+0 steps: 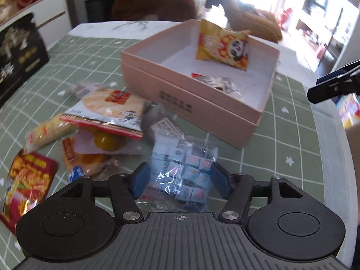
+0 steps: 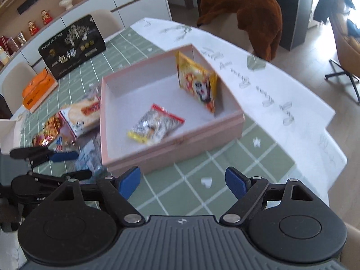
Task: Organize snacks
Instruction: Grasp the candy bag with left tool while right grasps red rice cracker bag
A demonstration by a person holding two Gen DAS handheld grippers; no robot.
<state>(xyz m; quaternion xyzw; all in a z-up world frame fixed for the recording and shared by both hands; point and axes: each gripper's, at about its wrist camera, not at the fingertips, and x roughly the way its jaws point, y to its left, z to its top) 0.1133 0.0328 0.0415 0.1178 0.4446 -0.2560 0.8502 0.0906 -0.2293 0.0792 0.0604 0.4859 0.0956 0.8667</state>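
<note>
Now the left gripper [image 1: 177, 180] stands wide open astride a clear plastic bag of small wrapped candies [image 1: 182, 168] lying just in front of the open pink cardboard box [image 2: 180, 145], unpressed, while the right gripper [image 2: 183, 181], also spread and empty, hangs near that box's front wall.

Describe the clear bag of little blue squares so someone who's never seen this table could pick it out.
Start at the pink box on the green checked tablecloth. Just outside its near corner, at the edge of the loose snack pile, lies the clear bag. It alone is see-through, packed with small blue-and-white squares; its neighbours are orange, red and yellow.
</note>
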